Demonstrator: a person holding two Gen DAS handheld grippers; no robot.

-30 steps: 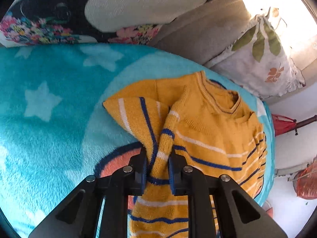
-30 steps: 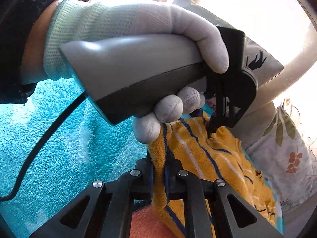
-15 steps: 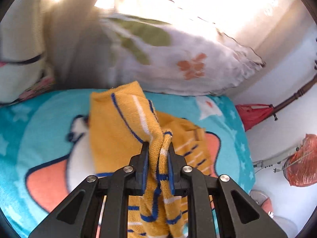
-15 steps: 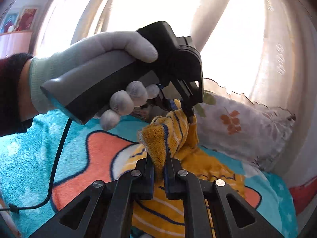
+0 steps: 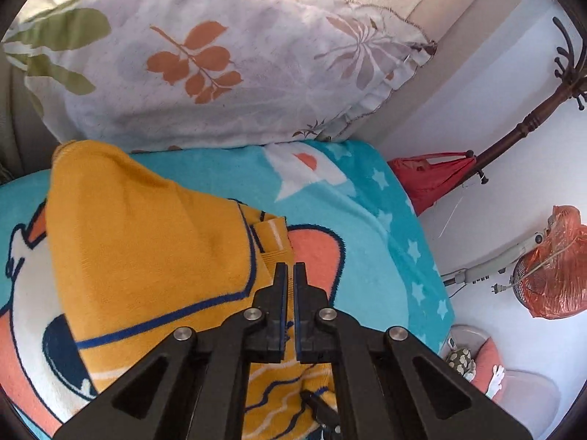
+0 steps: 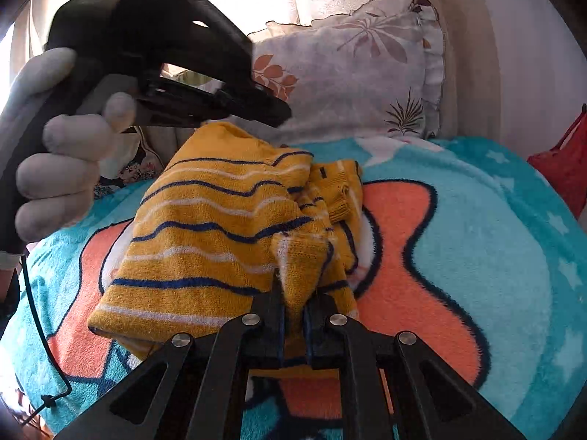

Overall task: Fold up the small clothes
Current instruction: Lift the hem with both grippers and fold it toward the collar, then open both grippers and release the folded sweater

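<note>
A small yellow sweater with blue and white stripes lies folded over on a turquoise cartoon blanket. My right gripper is shut on a bunched fold of the sweater's near edge. In the left wrist view the sweater spreads below and left of my left gripper, whose fingers stand nearly together with a thin empty gap and no cloth between them. The left gripper also shows in the right wrist view, held by a gloved hand above the sweater's far end.
A white pillow with leaf prints leans at the blanket's far edge. Off the bed's right side are a red bag, a wooden stand and a fan under an orange bag. A cable hangs at left.
Both grippers carried the sweater's edge over toward the pillow, folding it. The left gripper has let go of the cloth and lifted off; the right still holds its fold.
</note>
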